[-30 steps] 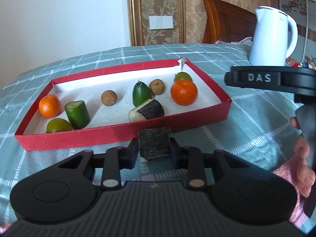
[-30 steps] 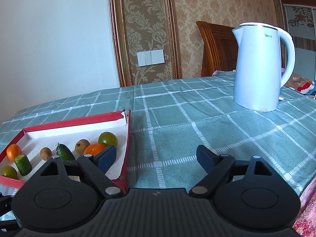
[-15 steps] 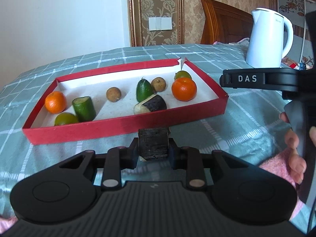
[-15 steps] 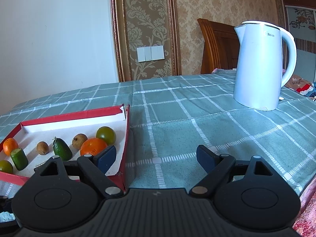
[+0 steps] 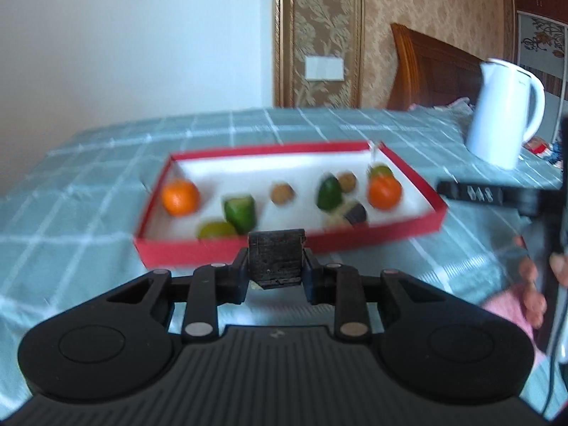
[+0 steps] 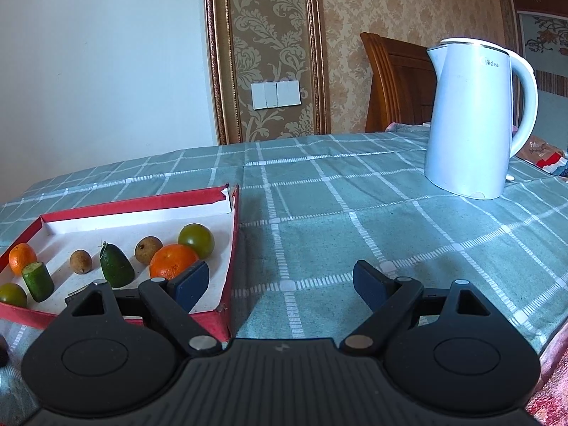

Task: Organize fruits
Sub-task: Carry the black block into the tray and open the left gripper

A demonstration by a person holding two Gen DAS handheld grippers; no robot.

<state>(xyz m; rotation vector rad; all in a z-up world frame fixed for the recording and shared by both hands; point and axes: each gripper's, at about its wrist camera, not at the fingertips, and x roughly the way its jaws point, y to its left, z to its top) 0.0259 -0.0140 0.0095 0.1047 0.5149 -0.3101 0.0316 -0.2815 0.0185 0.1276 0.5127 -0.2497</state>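
Before the red tray (image 5: 291, 248), the left gripper (image 5: 276, 266) is clamped on a dark, blurred chunk (image 5: 277, 261), perhaps fruit; the right gripper's (image 6: 280, 282) fingers stand apart, empty.

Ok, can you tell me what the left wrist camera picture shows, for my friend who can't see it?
The left gripper is shut on a dark chunk, held above a checked green tablecloth. Beyond it lies a red tray holding two oranges, green fruit pieces and small brown fruits, all blurry. A white kettle stands far right, and a hand holds the other gripper's handle.
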